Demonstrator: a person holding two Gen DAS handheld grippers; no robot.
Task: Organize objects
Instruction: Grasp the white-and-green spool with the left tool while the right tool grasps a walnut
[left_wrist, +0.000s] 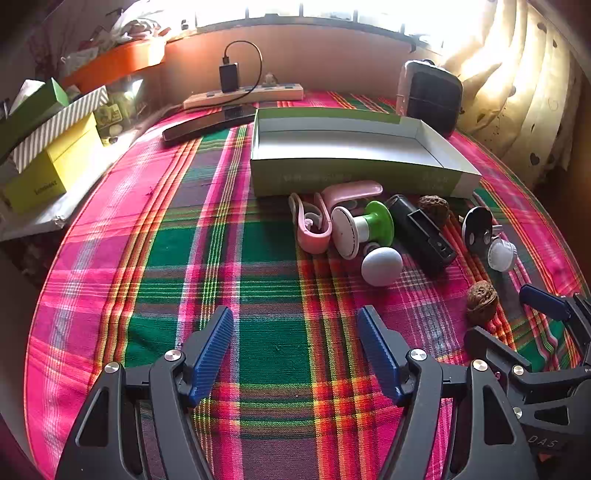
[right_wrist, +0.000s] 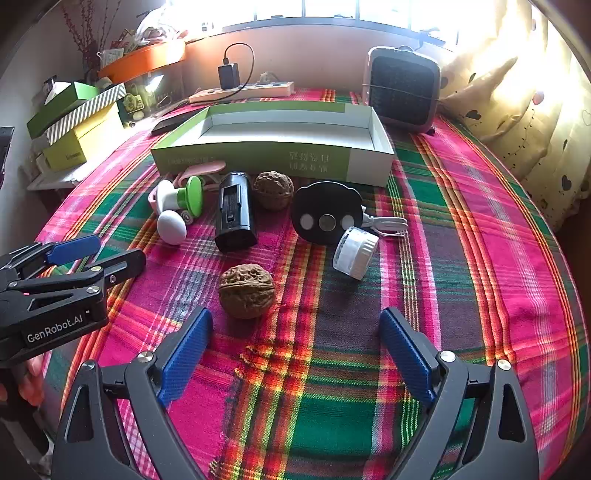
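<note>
An empty green and white box (left_wrist: 354, 147) (right_wrist: 288, 129) lies at the back of the plaid cloth. In front of it lie a pink clip (left_wrist: 314, 225), a green and white spool (right_wrist: 184, 195), a white egg (left_wrist: 381, 266) (right_wrist: 171, 226), a black block (right_wrist: 235, 212), a black disc (right_wrist: 327, 212), a white cap (right_wrist: 355, 253) and two walnuts. The near walnut (right_wrist: 246, 290) (left_wrist: 482, 301) sits just ahead of my right gripper (right_wrist: 295, 317), which is open and empty. My left gripper (left_wrist: 295, 317) (right_wrist: 107, 254) is open over bare cloth, left of the pile.
A power strip with a charger (left_wrist: 243, 94) and a dark bar (left_wrist: 207, 127) lie behind the box. A small heater (right_wrist: 402, 88) stands at the back right. Stacked boxes (left_wrist: 48, 147) sit off the left edge, a curtain (right_wrist: 517, 110) hangs on the right.
</note>
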